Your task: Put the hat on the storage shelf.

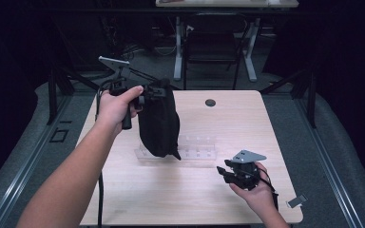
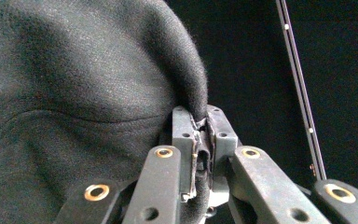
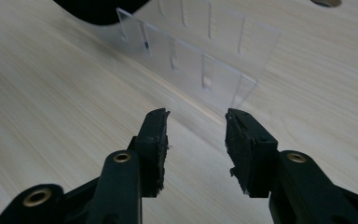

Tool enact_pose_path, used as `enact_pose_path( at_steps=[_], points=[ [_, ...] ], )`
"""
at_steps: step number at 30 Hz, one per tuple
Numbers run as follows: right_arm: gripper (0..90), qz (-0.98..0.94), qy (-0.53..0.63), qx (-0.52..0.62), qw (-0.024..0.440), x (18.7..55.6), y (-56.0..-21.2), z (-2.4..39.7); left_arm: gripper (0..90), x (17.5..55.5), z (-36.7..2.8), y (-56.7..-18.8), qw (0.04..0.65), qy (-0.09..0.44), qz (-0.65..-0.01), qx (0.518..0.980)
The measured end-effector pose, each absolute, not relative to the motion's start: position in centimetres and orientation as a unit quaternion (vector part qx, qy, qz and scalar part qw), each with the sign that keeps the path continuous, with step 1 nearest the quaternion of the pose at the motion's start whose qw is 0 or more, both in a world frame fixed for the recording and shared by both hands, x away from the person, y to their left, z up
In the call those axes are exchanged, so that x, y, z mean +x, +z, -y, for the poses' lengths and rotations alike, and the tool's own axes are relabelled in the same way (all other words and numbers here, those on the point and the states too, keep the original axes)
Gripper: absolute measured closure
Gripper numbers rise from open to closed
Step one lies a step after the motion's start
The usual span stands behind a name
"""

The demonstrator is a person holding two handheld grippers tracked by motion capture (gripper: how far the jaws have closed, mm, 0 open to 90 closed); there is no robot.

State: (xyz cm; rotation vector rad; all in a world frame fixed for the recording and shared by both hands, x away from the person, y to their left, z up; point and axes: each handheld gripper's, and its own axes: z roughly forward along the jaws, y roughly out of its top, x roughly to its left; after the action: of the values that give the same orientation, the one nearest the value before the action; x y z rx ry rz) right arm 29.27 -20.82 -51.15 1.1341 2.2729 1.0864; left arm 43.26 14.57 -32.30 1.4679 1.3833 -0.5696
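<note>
Left tool (image 1: 158, 91) is clamped on a fold at the top of the black cloth (image 1: 159, 121); in the left gripper view the fabric (image 2: 88, 88) is pinched tight between the jaws, no gap.

Cloth hangs lifted over the worktop (image 1: 247, 118), long axis roughly vertical. Its lower end dangles at the left end of the clear rack (image 1: 197, 147), with one small corner pointing down and right. Can't tell if the hem touches the rack or the wood.

Right tool (image 1: 227, 172) is released and holds nothing: jaws apart, bare wood between them in the right gripper view (image 3: 193, 140). It sits low over the worktop near the right front edge.

Key relation: the cloth's free bottom end lies up and to the left of the right tool, past the rack. The right tool points at the rack (image 3: 200, 60), with the cloth edge (image 3: 98, 11) just beyond its far left corner. The right hand is the free one and the nearer to that lower end, so my read is that it takes the bottom corner next, and has to clear the rack wall to reach it.
</note>
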Motion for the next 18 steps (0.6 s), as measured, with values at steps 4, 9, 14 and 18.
enact_pose_path(
  at_steps=[4, 9, 14, 18],
  points=[
    [62.1, -0.812, 0.397, 0.388, 0.180, 29.8, -49.9, 19.5, 84.7, 43.2, -14.2, -32.4, 0.498, -0.237, -0.568, 0.611],
    [65.0, -0.820, 0.405, 0.364, 0.176, 30.2, -48.8, 17.8, 84.8, 43.2, -13.8, -32.5, 0.495, -0.233, -0.569, 0.615],
    [66.3, -0.823, 0.412, 0.351, 0.172, 30.4, -48.2, 16.6, 84.8, 43.2, -13.3, -32.7, 0.491, -0.232, -0.567, 0.619],
    [67.3, -0.827, 0.413, 0.341, 0.167, 30.4, -47.9, 15.8, 84.8, 43.2, -12.9, -32.7, 0.489, -0.232, -0.566, 0.621]
  ],
)
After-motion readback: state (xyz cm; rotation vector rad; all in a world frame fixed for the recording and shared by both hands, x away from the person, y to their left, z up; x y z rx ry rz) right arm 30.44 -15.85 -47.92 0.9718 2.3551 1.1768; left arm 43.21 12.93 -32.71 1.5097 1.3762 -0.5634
